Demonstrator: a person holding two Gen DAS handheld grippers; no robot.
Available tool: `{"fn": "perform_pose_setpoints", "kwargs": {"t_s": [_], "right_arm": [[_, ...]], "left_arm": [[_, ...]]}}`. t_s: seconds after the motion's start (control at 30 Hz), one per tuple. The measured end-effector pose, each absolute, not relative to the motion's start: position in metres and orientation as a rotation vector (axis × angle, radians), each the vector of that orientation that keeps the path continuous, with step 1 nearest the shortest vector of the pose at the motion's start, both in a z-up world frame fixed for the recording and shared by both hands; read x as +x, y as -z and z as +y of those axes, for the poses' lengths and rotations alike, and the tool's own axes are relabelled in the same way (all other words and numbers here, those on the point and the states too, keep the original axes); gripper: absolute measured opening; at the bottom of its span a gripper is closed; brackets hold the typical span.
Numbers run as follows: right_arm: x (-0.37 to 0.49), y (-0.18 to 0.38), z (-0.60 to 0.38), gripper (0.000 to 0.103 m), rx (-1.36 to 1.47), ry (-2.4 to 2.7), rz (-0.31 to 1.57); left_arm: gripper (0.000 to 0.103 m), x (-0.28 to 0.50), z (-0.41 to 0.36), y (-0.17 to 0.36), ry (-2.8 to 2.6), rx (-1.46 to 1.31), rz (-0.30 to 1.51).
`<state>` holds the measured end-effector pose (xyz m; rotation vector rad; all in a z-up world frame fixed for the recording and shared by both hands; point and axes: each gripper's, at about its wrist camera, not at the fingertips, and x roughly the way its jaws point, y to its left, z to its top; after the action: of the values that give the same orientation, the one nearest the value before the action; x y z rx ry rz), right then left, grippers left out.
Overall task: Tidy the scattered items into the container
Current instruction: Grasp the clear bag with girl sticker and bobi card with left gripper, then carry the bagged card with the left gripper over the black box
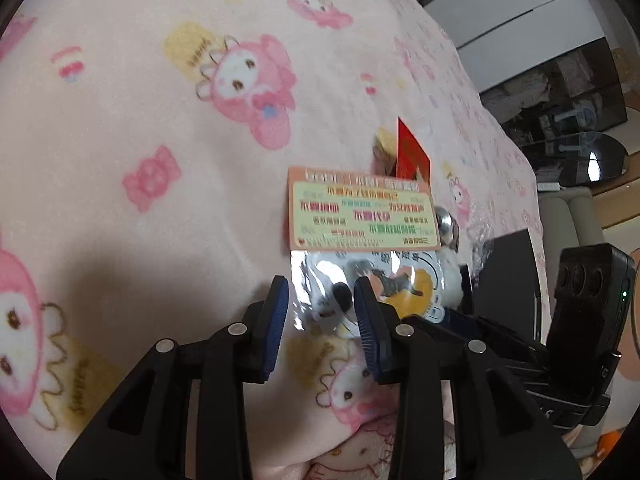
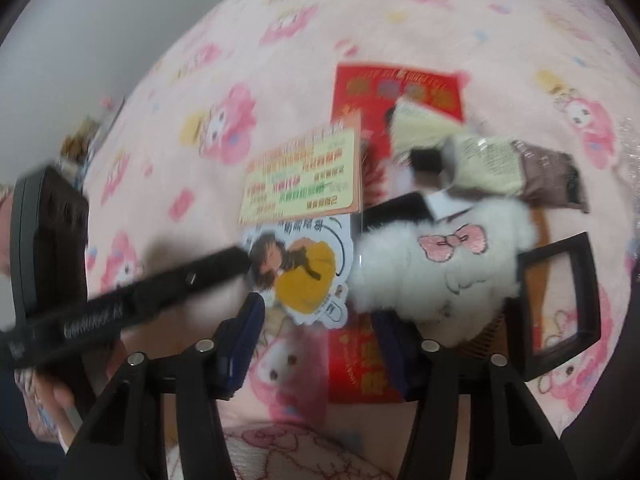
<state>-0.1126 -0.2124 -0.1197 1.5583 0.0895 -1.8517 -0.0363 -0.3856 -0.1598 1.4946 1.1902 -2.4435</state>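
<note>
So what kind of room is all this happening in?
Probably a home, likely a bed or sofa: a soft pink cartoon blanket covers the surface, a glass table stands beyond it, and a fluffy white plush lies among the items.

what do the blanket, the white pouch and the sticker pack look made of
Blanket: soft fleece, matte, with a fuzzy printed surface.
White pouch: fluffy plush, long pile, with a stitched pink bow.
Sticker pack: printed card header over what seems a clear glossy plastic sleeve, which shows glare.

Pink cartoon-print blanket (image 2: 208,60) under a sticker pack (image 2: 304,216), red envelopes (image 2: 400,92), snack packets (image 2: 500,168), white plush (image 2: 444,264).
</note>
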Motion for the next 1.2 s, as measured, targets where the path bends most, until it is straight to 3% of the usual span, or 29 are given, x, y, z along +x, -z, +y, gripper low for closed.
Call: {"fn": "perform_pose_setpoints", "kwargs": {"t_s": [0.07,0.3,0.37,0.73,0.87,1.2], "right_arm": [[-0.114,0.115,-0.211,0.050,1.532,1.883,0.086],[-0.123,0.112,-0.222,0.048,1.502,1.895,0.127],[-0.122,0.109,-0.222,0.035,1.476,1.884,0.146],[-0.093,0.047,-0.169,0.035,1.360,1.916,0.079],[-0.075,0.035,-0.133,0.035,1.338,1.926,0.032],[-0.058,-0.007,-0.025,0.035,1.253,2.033,-0.112]], "left_arm": [[0.041,-0.039,-0.394,0.162,2.401,1.462,1.193],[0.041,-0.055,-0.395,0.180,2.380,1.509,1.280],[0.043,-0.053,-0.388,0.171,2.395,1.529,1.287],[0.046,-0.025,-0.338,0.088,2.559,1.452,1.270],[0.046,-0.022,-0.305,0.070,2.616,1.515,1.361],[0.039,-0.041,-0.182,0.011,2.871,1.604,1.134]]}}
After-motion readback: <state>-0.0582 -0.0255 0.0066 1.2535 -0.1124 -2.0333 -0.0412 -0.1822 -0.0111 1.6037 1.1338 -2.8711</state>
